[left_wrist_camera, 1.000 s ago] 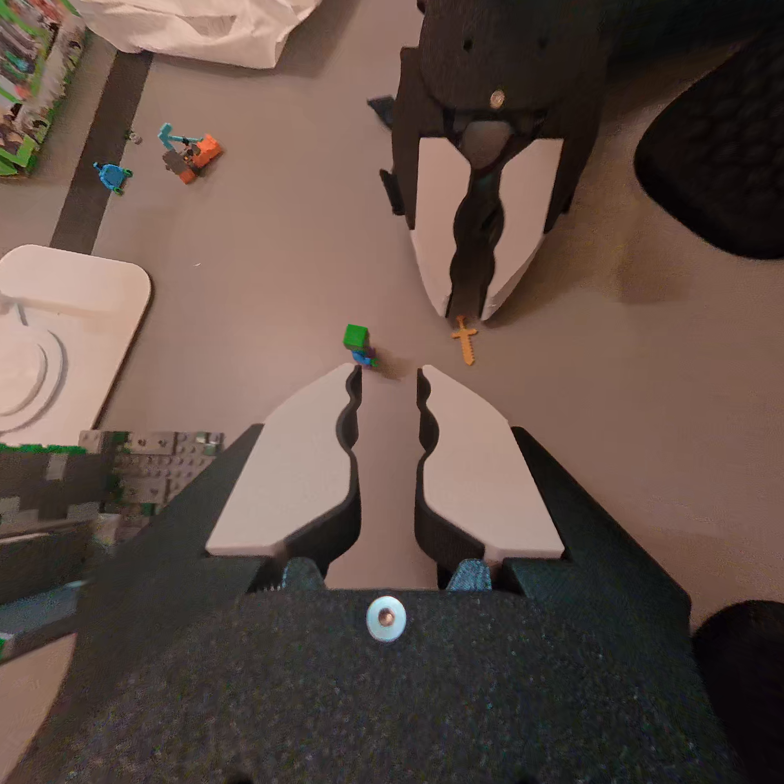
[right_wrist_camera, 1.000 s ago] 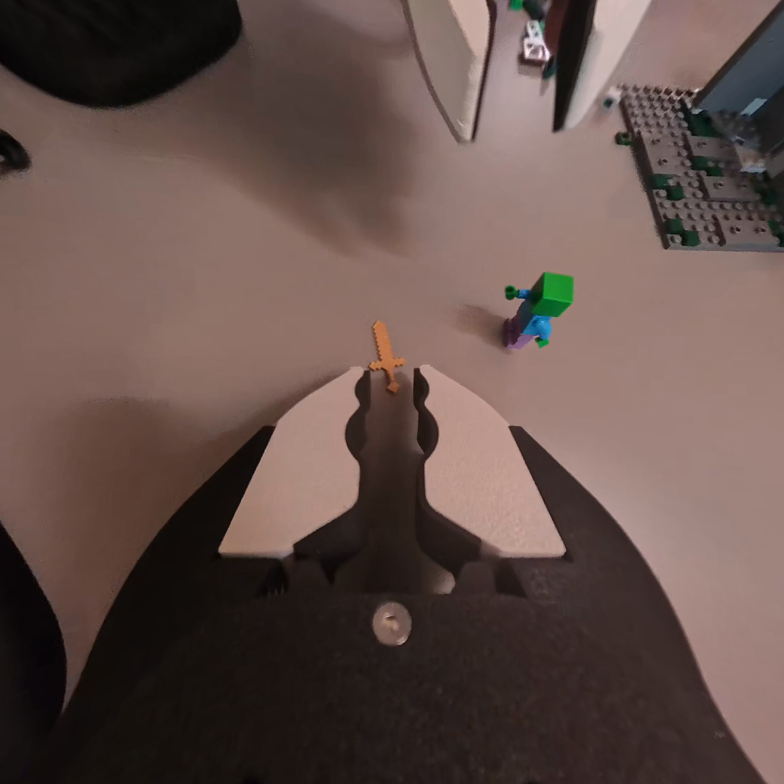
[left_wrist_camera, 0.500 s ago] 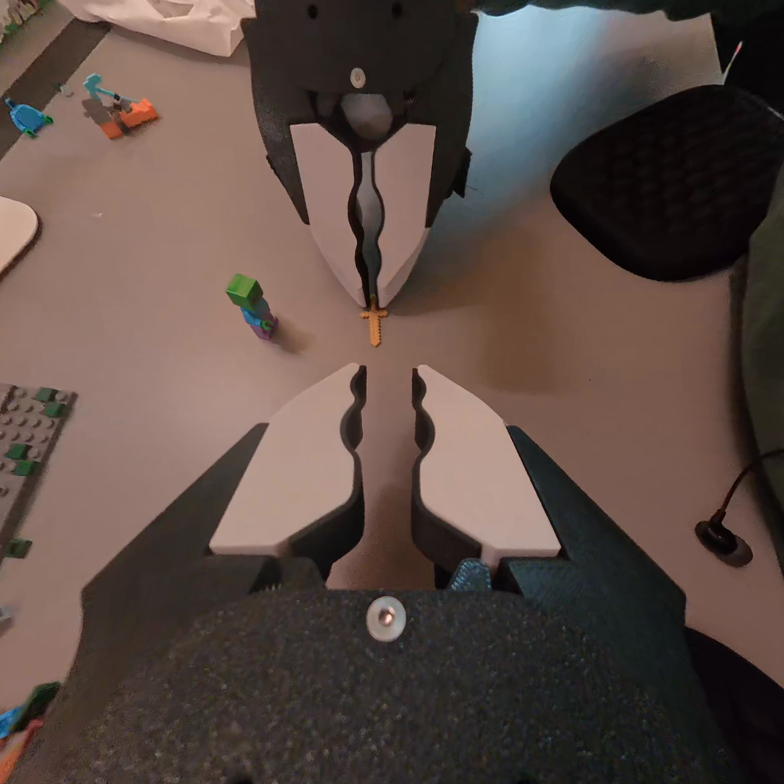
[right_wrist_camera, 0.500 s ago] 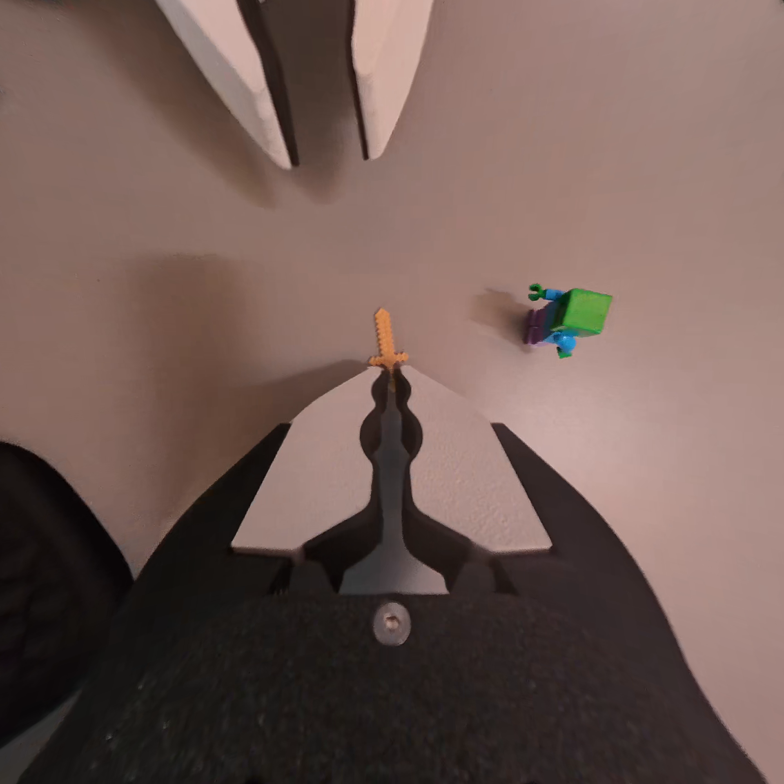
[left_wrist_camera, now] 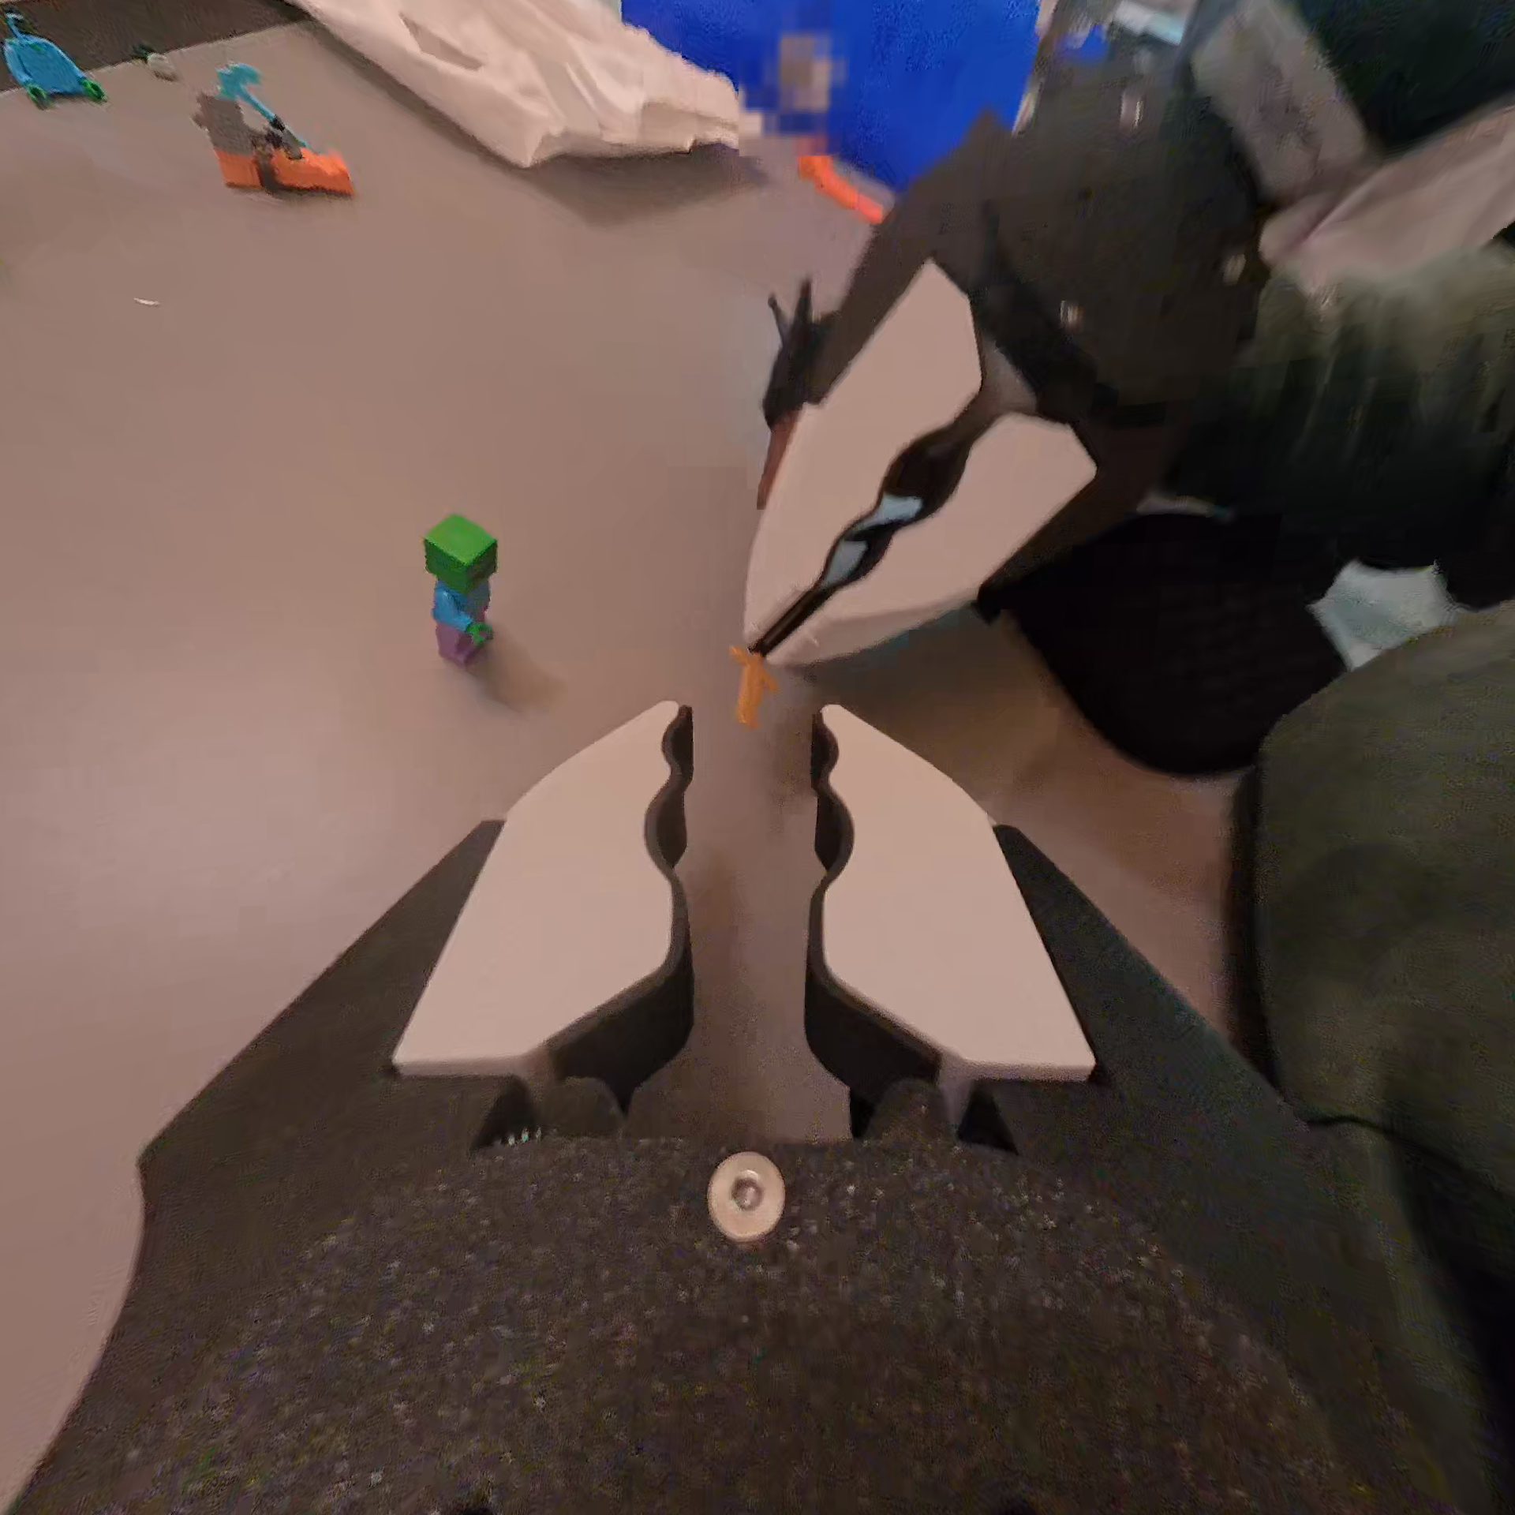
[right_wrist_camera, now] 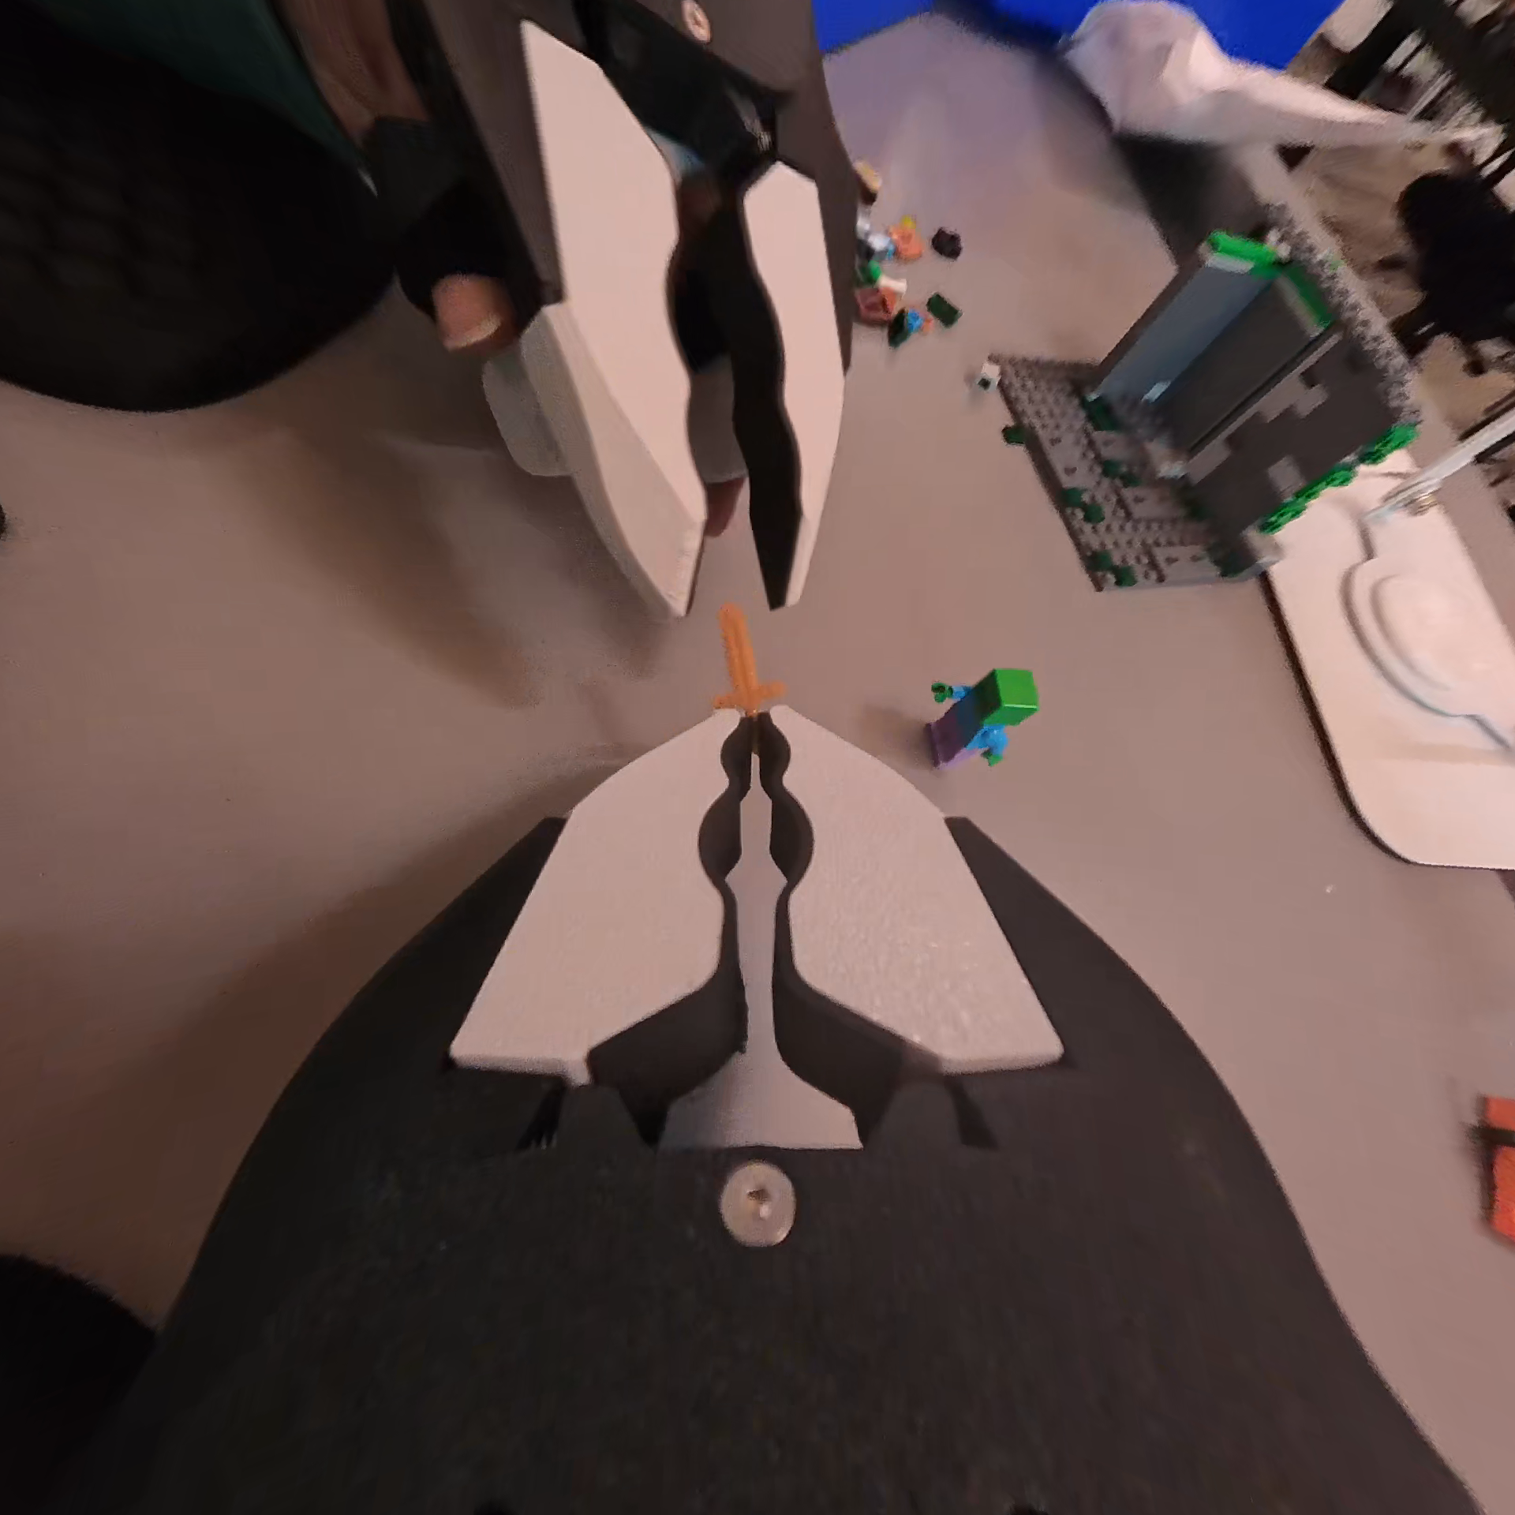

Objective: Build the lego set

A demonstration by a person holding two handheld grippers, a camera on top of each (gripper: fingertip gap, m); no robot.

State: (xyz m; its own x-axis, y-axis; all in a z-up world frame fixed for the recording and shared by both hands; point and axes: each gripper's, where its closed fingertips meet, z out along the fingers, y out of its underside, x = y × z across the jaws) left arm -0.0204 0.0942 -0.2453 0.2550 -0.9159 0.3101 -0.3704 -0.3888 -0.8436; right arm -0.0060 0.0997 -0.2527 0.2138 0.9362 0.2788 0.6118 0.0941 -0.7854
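A: What has the right gripper [right_wrist_camera: 750, 721] got?

B: Its jaws are pinched on the hilt end of a small orange sword [right_wrist_camera: 744, 668]. In the right wrist view the blade sticks out past the tips, at the centre of the frame, pointing up the picture toward the other tool.

A: And the left gripper [left_wrist_camera: 750, 717]?

B: Its jaws stand apart with nothing between them. In its own view the sword [left_wrist_camera: 752, 684] hangs just above the gap between the tips, close to them; I can't tell whether it touches. The right gripper [left_wrist_camera: 758, 648] comes in from the upper right of that frame, blurred.

A: Where is the minifigure?

B: The green-headed figure [left_wrist_camera: 461, 586] stands upright on the grey table [left_wrist_camera: 328, 410], left of centre in the left wrist view. In the right wrist view the figure [right_wrist_camera: 984, 717] is right of centre, near the sword but apart from it.

A: The rest of the set?

B: In the right wrist view, a grey and green build [right_wrist_camera: 1230, 393] on a studded baseplate sits at the upper right, loose bricks [right_wrist_camera: 902, 279] above centre, and a white tray [right_wrist_camera: 1435, 697] at the right edge. In the left wrist view, an orange piece [left_wrist_camera: 279, 160] lies at the upper left and a white bag [left_wrist_camera: 533, 74] along the top.
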